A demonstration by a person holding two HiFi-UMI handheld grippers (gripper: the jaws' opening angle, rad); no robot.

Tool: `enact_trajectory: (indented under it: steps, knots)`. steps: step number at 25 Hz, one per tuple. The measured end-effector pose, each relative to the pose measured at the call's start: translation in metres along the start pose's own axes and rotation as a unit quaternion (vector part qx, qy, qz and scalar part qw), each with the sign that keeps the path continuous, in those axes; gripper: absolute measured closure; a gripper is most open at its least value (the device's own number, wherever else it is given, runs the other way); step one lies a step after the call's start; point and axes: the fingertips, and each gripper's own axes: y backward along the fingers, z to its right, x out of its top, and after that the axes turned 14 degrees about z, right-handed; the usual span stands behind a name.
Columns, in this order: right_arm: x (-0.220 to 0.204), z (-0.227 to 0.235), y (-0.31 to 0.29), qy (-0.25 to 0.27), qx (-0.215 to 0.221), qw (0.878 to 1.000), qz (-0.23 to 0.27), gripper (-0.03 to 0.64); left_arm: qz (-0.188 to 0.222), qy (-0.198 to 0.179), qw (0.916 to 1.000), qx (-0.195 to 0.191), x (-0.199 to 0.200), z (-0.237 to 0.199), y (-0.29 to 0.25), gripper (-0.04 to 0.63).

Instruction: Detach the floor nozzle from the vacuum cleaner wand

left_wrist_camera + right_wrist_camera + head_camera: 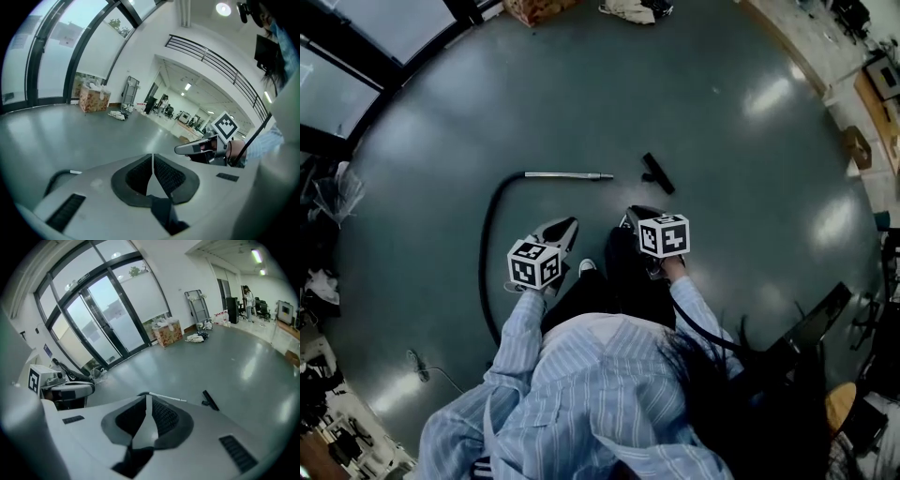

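Note:
The silver wand lies on the grey floor, joined at its left end to a black hose that curves toward me. The black floor nozzle lies apart from the wand's tip, a short gap to its right. Both also show in the right gripper view, the wand and the nozzle just past the jaws. My left gripper and right gripper hang in the air near my body, well short of both parts. The left gripper is shut and empty. The right gripper is shut and empty too.
A cardboard box and a heap of cloth lie at the far side by the glass doors. Clutter lines the left edge. Dark furniture stands at my right. A thin cable lies near my left.

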Motion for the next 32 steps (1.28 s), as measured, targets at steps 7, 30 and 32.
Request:
enact_trajectory:
  steps: [7,30,32]
  knots:
    - [-0.060,-0.060,0.060,0.019,0.017,1.000,0.006,0.572,0.020,0.035,0.9991,-0.014,-0.041,0.036,0.063,0.577]
    - [-0.156,0.007,0.298,0.178,0.047,0.983,0.009,0.572,0.114,0.018,0.9926,0.040,-0.162,0.298,0.124,0.577]
    - [-0.172,0.011,0.318,0.159,0.056,0.986,0.007,0.572,0.114,0.018,0.9924,0.042,-0.177,0.320,0.131,0.577]
